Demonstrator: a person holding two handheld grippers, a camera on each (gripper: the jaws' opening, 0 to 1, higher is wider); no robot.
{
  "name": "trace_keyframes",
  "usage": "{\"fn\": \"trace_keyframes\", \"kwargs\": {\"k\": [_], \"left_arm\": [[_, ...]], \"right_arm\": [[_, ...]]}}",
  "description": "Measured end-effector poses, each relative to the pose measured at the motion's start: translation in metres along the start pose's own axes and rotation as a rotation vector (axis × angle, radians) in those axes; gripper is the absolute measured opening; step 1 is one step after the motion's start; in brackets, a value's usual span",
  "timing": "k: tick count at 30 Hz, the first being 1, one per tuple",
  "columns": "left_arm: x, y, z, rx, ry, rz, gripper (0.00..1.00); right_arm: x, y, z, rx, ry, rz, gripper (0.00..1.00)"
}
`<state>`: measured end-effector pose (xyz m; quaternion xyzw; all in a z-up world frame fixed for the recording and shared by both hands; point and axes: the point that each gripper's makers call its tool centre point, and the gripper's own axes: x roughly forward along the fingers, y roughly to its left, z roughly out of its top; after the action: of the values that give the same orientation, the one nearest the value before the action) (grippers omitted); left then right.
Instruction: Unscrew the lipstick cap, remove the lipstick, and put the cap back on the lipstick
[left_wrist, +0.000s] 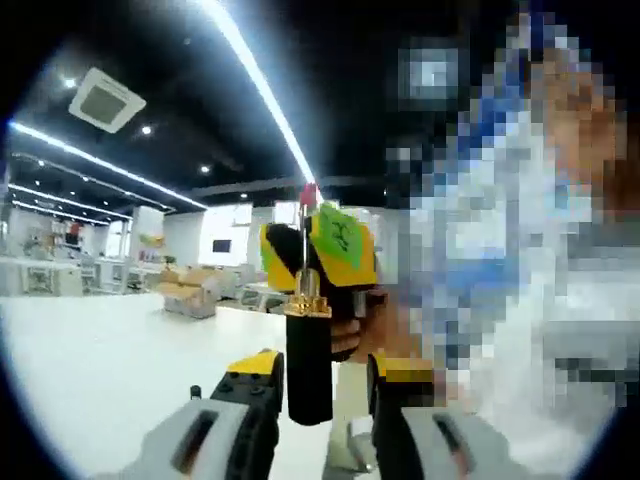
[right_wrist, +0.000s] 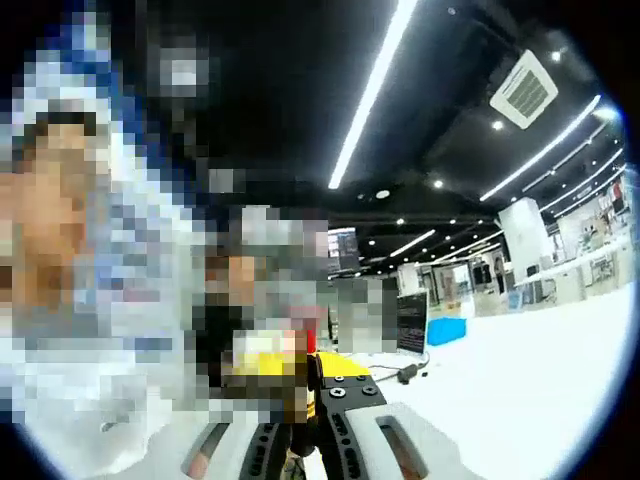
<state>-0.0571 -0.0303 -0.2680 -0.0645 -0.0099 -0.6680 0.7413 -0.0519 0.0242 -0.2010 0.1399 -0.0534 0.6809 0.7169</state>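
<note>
Overhead, glossy black lipstick (left_wrist: 309, 365), gold-collared.

The white table (left_wrist: 110, 370) lies open to the left, while the other claw (left_wrist: 318, 245) blocks the way beyond the lipstick (left_wrist: 309, 340).

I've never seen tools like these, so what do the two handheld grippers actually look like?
The left gripper has grey bodies ending in black jaws capped with yellow. The right gripper, seen facing it, has black jaws with yellow pads and a green sticker bearing handwriting. Its own view shows grey bodies and ribbed black jaws.
</note>
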Motion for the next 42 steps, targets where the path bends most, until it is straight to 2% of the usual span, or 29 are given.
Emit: {"fn": "trace_keyframes", "kwargs": {"k": [5,7,10,13,15,16,22,24,26,30,34,38,42], "left_arm": [[0.001,-0.023,0.013,-0.213,-0.096,-0.194,0.36],[-0.001,-0.031,0.015,-0.267,-0.115,-0.260,0.31],[-0.002,-0.039,0.018,-0.328,-0.128,-0.326,0.28],[-0.003,-0.043,0.021,-0.342,-0.143,-0.365,0.27],[-0.003,-0.046,0.022,-0.350,-0.147,-0.373,0.27],[-0.003,-0.047,0.022,-0.351,-0.147,-0.375,0.26],[-0.005,-0.050,0.019,-0.328,-0.113,-0.378,0.19],[-0.005,-0.056,0.016,-0.324,-0.092,-0.386,0.14],[-0.002,-0.054,0.012,-0.311,-0.066,-0.359,0.12],[0.003,-0.042,0.008,-0.204,-0.051,-0.262,0.12],[0.003,-0.038,0.010,-0.183,-0.053,-0.229,0.12],[0.004,-0.015,0.008,-0.067,-0.021,-0.060,0.12],[0.000,0.012,0.005,0.060,0.023,0.143,0.12]], "right_arm": [[0.006,0.016,0.000,0.101,-0.038,0.109,0.06],[0.008,0.019,-0.002,0.127,-0.046,0.132,0.06],[0.009,0.026,-0.002,0.168,-0.061,0.178,0.06],[0.012,0.036,-0.005,0.187,-0.050,0.231,0.06],[0.014,0.039,-0.006,0.188,-0.048,0.238,0.06],[0.017,0.048,-0.011,0.185,-0.041,0.240,0.06],[0.019,0.062,-0.020,0.185,-0.023,0.238,0.06],[0.019,0.064,-0.021,0.177,-0.017,0.235,0.06],[0.020,0.065,-0.023,0.167,-0.011,0.230,0.06],[0.021,0.057,-0.024,0.150,-0.009,0.196,0.06],[0.018,0.052,-0.020,0.110,-0.008,0.173,0.06],[0.014,0.031,-0.016,0.000,0.019,0.051,0.06],[0.011,0.008,-0.013,-0.080,0.041,-0.048,0.06]]}}
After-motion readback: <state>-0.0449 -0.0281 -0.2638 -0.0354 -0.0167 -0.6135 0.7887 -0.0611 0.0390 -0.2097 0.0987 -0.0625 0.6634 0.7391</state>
